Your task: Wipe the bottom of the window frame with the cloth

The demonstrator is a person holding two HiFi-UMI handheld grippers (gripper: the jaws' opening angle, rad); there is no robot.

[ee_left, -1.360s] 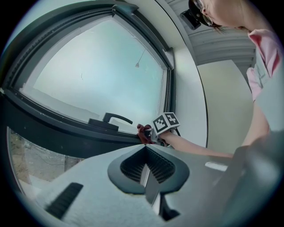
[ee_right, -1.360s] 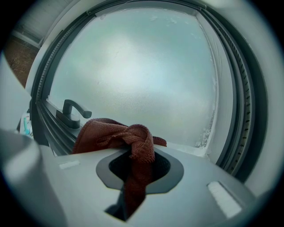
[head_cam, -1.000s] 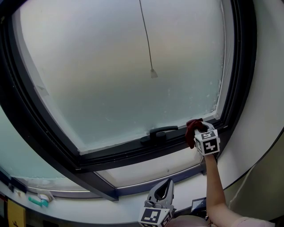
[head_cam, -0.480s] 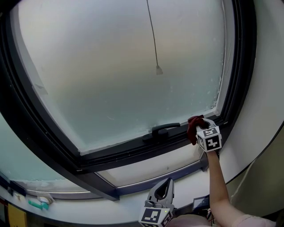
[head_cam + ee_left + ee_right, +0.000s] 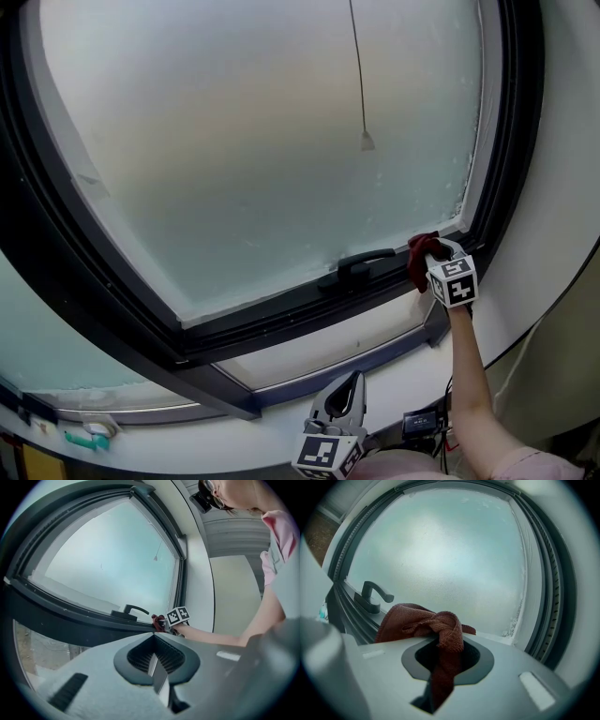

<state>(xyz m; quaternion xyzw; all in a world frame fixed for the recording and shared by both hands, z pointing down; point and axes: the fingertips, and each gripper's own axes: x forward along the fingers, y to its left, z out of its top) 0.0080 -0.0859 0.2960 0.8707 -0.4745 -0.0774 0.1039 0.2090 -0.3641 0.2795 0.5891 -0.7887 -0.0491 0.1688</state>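
A dark red cloth is pinched in my right gripper, which is shut on it. The cloth presses against the bottom of the dark window frame near its lower right corner, just right of the black handle. The left gripper view shows the cloth and right gripper's marker cube by the handle. My left gripper is held low, away from the window, shut with nothing between its jaws.
Frosted glass fills the frame. A thin pull cord with a small weight hangs in front of it. A white sill runs below the frame. A teal item lies at the lower left.
My right gripper and the cloth have slid right along the bottom of the frame, towards the corner. The view has shifted too. The left gripper stays low.
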